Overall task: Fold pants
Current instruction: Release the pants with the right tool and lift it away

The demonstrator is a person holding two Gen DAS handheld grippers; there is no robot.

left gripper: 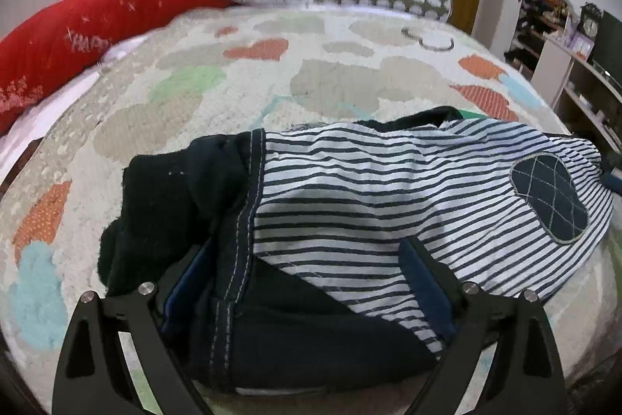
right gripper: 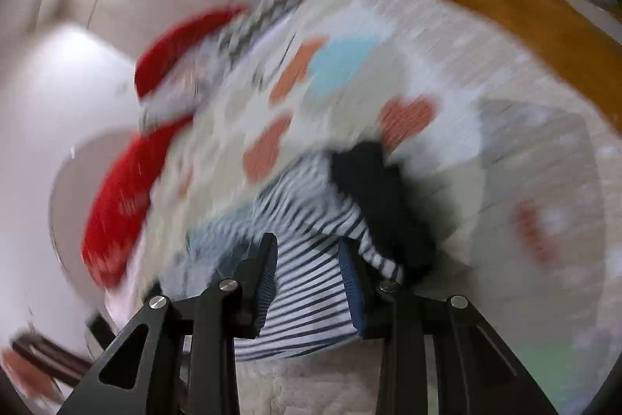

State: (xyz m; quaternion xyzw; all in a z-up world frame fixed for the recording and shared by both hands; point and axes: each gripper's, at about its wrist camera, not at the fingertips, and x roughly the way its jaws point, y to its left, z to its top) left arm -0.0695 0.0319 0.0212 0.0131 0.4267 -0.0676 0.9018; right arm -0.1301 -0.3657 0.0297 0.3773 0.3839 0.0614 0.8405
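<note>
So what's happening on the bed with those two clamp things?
A person is folding small striped pants on a patterned bedspread, using a handheld gripper in each hand. The left gripper straddles the dark waistband end; whether it grips is unclear. The right gripper has striped fabric between its fingers. That view is blurred.

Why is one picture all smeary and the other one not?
The right wrist view is streaked with motion blur: the red pillows and bedspread smear, though the striped pants between the right gripper fingers stay fairly crisp. The left wrist view is sharp, only bent by the fisheye; the left gripper straddles the pants.
</note>
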